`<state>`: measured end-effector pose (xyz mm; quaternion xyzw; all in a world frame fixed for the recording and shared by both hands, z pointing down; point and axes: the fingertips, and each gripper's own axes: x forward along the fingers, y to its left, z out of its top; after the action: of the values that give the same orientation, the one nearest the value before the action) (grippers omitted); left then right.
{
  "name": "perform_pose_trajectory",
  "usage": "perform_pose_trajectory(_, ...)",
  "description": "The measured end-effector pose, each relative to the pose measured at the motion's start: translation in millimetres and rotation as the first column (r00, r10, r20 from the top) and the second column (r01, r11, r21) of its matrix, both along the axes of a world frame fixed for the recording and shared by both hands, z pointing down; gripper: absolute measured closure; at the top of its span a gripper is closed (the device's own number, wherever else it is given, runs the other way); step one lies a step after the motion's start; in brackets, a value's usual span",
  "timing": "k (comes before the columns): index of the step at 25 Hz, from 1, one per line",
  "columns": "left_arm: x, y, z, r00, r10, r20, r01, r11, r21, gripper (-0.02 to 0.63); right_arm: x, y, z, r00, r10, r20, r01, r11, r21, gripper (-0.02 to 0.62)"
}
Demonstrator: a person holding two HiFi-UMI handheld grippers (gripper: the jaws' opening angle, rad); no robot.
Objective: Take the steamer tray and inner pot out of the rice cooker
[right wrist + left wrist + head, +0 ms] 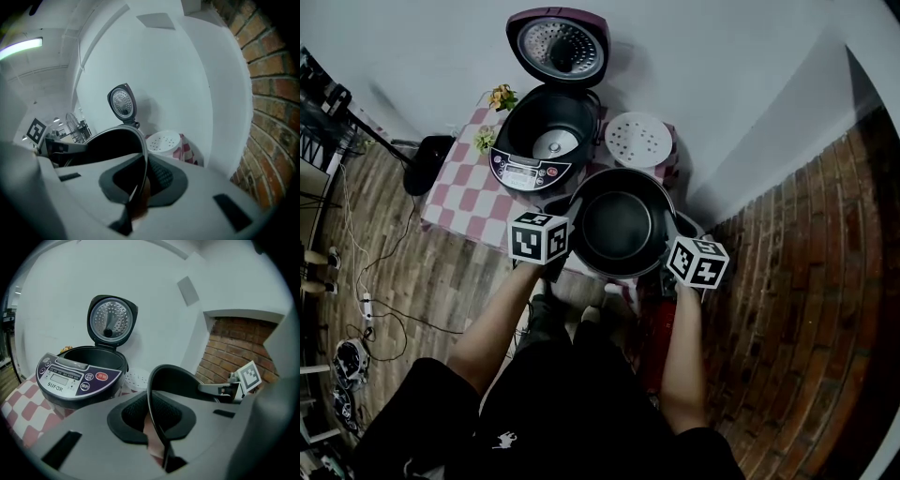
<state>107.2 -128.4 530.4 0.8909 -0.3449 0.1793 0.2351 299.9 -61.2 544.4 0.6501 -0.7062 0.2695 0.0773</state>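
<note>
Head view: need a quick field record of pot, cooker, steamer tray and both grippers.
inner pot: out of the cooker, in front of it, held by its rim on both sides; looks empty
rice cooker: on the table, lid up, cavity empty
steamer tray: on the table, right of the cooker
left gripper: shut on the pot's left rim
right gripper: shut on the pot's right rim
</note>
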Motion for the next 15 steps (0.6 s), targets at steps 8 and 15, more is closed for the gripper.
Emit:
perform_pose_trajectory(8, -4.7, 2.4, 45.6, 0.999, -0.006, 0.037, 0.008, 0.997, -0.073, 0.577, -5.2, 3.4, 42.7, 1.0, -0.01, 0.011, 0.011, 0.996, -0.084, 0.572)
perform_pose_trajectory(15, -6.8, 2.3, 69.1, 0.999, -0.002, 0.035, 0.007, 0.992, -0.126, 0.577, -7.1, 3.7, 63.6, 1.0, -0.01, 0.015, 0.012, 0.991, -0.132, 0.572)
